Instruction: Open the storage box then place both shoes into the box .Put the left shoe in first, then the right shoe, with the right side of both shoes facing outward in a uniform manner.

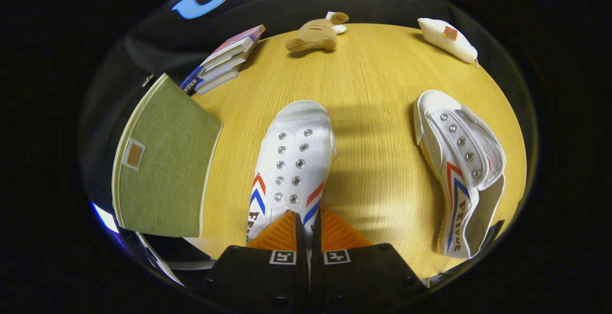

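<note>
White canvas shoe (292, 161) is clamped at its heel by the gripper (307, 230), toe toward 12 o'clock.
The second shoe (459, 170) is seen at 3 o'clock, lying on its side; the green storage box (162, 161) at 9 o'clock.

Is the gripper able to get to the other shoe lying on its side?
Probably not yet: the hand-held gripper looks shut on the upright shoe. The tipped shoe lies apart on bare table, nothing blocking it.

White shoes (292, 161) (459, 161), red-blue chevrons; green fabric box (162, 161) at left; yellow woodgrain table (373, 89); tan plush (315, 34) at top.
</note>
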